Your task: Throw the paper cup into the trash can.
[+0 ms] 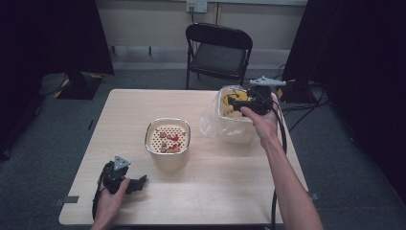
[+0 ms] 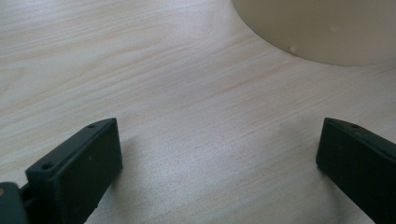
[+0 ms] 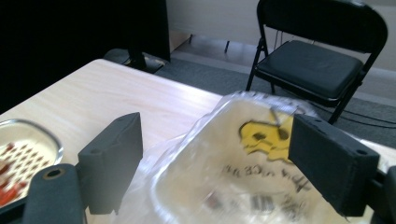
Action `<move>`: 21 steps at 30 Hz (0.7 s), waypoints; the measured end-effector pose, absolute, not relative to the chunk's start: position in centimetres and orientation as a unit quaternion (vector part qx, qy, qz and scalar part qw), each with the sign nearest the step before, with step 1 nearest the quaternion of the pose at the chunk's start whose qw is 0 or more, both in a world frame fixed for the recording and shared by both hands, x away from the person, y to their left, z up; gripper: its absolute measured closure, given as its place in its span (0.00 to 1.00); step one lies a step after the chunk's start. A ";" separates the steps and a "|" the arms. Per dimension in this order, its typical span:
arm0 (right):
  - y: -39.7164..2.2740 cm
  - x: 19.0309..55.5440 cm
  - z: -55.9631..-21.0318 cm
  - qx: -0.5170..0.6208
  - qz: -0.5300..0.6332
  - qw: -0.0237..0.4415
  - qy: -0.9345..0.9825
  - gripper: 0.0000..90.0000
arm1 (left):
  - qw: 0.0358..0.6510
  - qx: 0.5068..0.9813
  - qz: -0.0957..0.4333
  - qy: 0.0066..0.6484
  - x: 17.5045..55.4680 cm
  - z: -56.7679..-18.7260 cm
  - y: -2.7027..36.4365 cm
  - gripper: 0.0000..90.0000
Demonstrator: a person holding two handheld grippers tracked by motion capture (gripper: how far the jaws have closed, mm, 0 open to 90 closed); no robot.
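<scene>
A beige tub (image 1: 167, 155) stands mid-table with a perforated insert (image 1: 167, 136) that holds red and brown pieces. A crumpled clear plastic bag (image 1: 225, 122) with a yellow print lies at the right. My right gripper (image 1: 233, 101) hovers over the bag's top. In the right gripper view it (image 3: 217, 135) stands open, with the bag (image 3: 224, 172) blurred below the jaws and the tub (image 3: 25, 144) at the left. My left gripper (image 1: 139, 183) rests low near the table's front left, open (image 2: 217, 140) over bare wood. The tub's base (image 2: 322, 28) is just ahead of it.
A black folding chair (image 1: 220, 50) stands beyond the table's far edge. Dark curtains hang at both sides. The light wooden table (image 1: 129, 115) has bare room at the left and along the front. A cable (image 1: 282, 139) trails from the right gripper along the forearm.
</scene>
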State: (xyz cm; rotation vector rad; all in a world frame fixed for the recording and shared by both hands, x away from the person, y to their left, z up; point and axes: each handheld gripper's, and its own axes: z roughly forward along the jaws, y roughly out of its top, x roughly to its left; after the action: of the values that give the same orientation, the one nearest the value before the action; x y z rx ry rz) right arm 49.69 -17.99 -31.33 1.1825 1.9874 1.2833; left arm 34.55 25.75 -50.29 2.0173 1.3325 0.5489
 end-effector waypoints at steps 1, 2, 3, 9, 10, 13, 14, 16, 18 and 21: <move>-17.9 49.3 -31.4 0.431 0.471 0.243 0.730 0.19 | 0.325 0.769 0.210 0.508 34.5 -50.3 25.7 0.00; -17.8 48.5 -31.6 0.423 0.471 0.245 0.734 0.19 | 0.325 0.770 0.209 0.508 34.5 -50.3 25.7 0.00; -17.8 48.5 -31.6 0.423 0.471 0.245 0.734 0.19 | 0.325 0.769 0.209 0.508 34.5 -50.3 25.7 0.00; -17.6 46.4 -32.0 0.406 0.467 0.244 0.746 0.19 | 0.325 0.769 0.209 0.508 34.5 -50.3 25.7 0.00; -17.7 46.1 -32.1 0.405 0.466 0.242 0.749 0.19 | 0.325 0.769 0.210 0.509 34.5 -50.3 25.7 0.00; -17.4 44.9 -32.6 0.395 0.461 0.242 0.757 0.19 | 0.325 0.770 0.209 0.508 34.5 -50.3 25.7 0.00; -17.3 44.5 -32.8 0.391 0.459 0.241 0.761 0.18 | 0.325 0.770 0.209 0.508 34.5 -50.3 25.7 0.00; -17.2 43.1 -33.3 0.384 0.459 0.235 0.765 0.18 | 0.325 0.769 0.209 0.508 34.5 -50.3 25.7 0.00; -17.1 42.7 -33.5 0.383 0.460 0.233 0.766 0.18 | 0.325 0.770 0.209 0.508 34.5 -50.3 25.7 0.00; -16.9 41.6 -34.5 0.381 0.455 0.229 0.771 0.19 | 0.325 0.769 0.209 0.508 34.5 -50.3 25.7 0.00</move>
State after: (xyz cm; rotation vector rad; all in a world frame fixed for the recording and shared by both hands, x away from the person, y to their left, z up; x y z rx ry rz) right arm 41.60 -16.88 -34.52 1.0498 2.1231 1.2537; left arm 34.54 25.74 -50.30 2.0168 1.3328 0.5490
